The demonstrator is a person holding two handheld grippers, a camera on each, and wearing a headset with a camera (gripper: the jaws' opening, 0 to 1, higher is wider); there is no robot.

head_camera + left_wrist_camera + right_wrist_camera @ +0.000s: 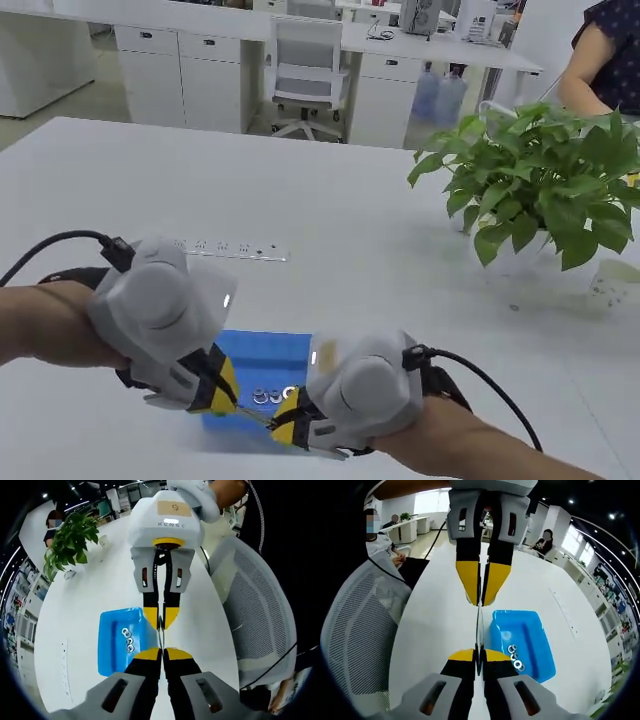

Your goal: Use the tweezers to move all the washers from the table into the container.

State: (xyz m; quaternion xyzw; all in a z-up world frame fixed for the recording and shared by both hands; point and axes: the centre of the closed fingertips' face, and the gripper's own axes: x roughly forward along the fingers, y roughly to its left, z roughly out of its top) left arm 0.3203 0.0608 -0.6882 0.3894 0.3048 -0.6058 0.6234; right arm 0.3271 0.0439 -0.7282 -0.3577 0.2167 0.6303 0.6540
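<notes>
Thin metal tweezers (161, 637) span the short gap between my two grippers, which face each other tip to tip. My left gripper (161, 653) is shut on one end and my right gripper (478, 655) is shut on the other end of the tweezers (479, 627). In the head view the left gripper (228, 393) and the right gripper (284, 410) meet over the near edge of a blue container (270, 352). Three washers (270, 397) lie in a row inside the container (112, 645); the washers (514, 658) are close beside the tweezers.
A potted green plant (545, 180) stands at the table's right. A power strip (225, 248) lies flat at mid-table. A grey mesh chair (260, 625) is at the table's near edge. A person (605, 55) stands at the far right; desks and an office chair (305, 75) lie beyond.
</notes>
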